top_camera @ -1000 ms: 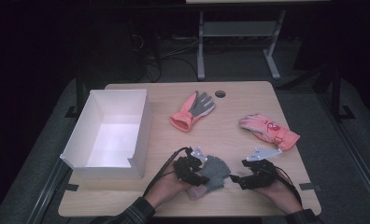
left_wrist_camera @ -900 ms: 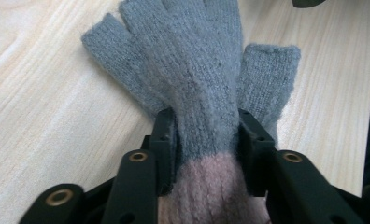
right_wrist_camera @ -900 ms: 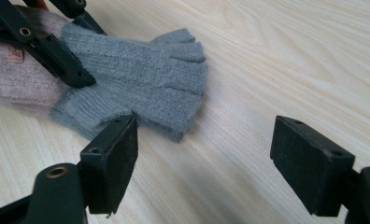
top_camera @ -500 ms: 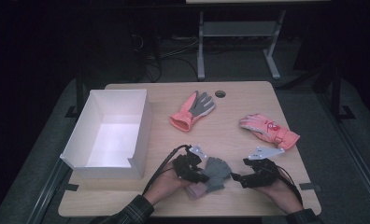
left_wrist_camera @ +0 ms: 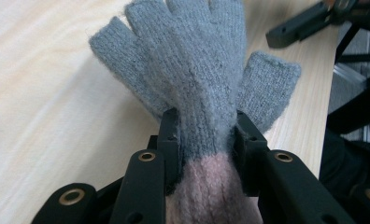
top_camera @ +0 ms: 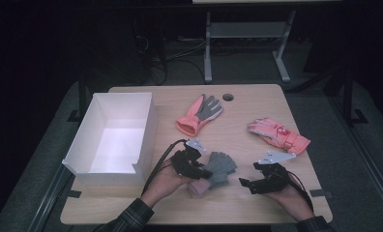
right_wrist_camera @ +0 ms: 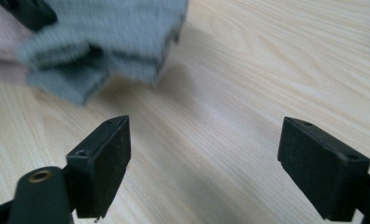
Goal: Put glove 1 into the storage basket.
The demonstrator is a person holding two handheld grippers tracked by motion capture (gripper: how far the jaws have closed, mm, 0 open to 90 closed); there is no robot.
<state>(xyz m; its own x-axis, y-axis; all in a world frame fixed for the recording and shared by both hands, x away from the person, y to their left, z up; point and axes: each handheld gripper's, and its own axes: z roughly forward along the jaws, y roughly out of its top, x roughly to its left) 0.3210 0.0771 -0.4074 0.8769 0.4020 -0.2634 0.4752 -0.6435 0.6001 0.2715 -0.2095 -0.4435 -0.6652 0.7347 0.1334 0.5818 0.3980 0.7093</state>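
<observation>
White box (top_camera: 113, 140) at table (top_camera: 146, 208) left edge, open top.

Left gripper (top_camera: 205, 173) near the front edge, right of the box, jaws pinching the grey glove (top_camera: 219, 166) at the line where grey knit meets the pink cuff. In the left gripper view both pads (left_wrist_camera: 170, 135) press the knit from either side; the left gripper (left_wrist_camera: 205, 140) has just been closing, with the glove between its jaws. Glove long axis runs from the cuff at the gripper out to stubby finger ends, pointing up-right in the high view, toward table centre. Fingers fan apart. The cuff is cut off at the bottom edge in the left gripper view, partly under the gripper in the high view. Whether the glove is lifted or touching the wood: can't tell.

Salmon-and-grey glove (top_camera: 199, 114) farther back, centre. Pink glove (top_camera: 278, 134) back right.

Right gripper (top_camera: 246, 182) beside the grey glove, apart from it; jaws spread wide, just been opening, bare wood between. In the right gripper view the glove (right_wrist_camera: 103, 42) is blurred, cut off at the top left; right gripper (right_wrist_camera: 204, 158) holds nothing.
</observation>
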